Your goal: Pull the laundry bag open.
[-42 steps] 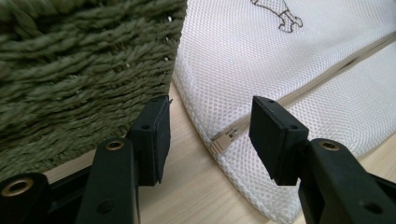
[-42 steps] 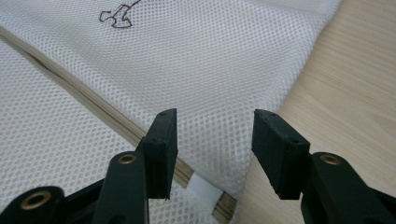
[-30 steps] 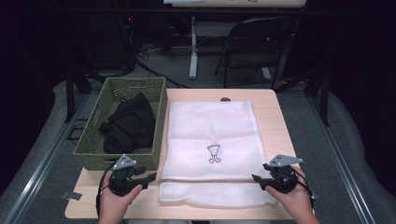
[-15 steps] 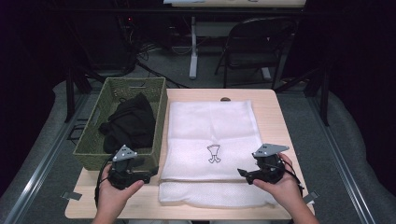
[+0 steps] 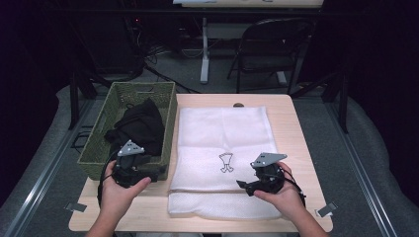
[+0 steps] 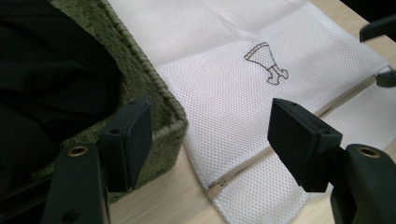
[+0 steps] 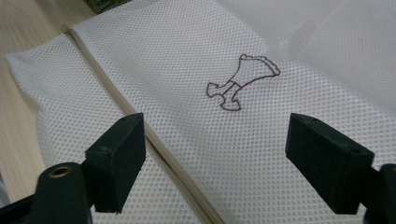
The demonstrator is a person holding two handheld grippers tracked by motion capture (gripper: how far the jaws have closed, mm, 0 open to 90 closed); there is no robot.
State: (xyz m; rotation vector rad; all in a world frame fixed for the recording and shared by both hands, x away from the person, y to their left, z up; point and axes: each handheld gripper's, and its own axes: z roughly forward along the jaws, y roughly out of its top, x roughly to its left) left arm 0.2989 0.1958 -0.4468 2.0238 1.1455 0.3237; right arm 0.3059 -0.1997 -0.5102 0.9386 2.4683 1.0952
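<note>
Apparently we are near the start: the bag lies flat and zipped, and nothing is gripped.

Starting at the left, the woven green basket (image 5: 99, 143) sits at the table's left edge with the black garment (image 5: 140, 126) piled inside, untouched. Our left gripper (image 6: 210, 135) hovers by the basket's near corner, jaws spread wide and empty. Beside the basket, the white mesh laundry bag (image 5: 222, 133) is spread over the wooden table (image 5: 296, 133); its zipper (image 7: 159, 144) runs across the near end and looks closed, so opening and loading both seem left to do. Our right gripper (image 7: 215, 154) hangs just above the mesh near the printed dress emblem (image 7: 240, 81), jaws parted, holding nothing.
</note>
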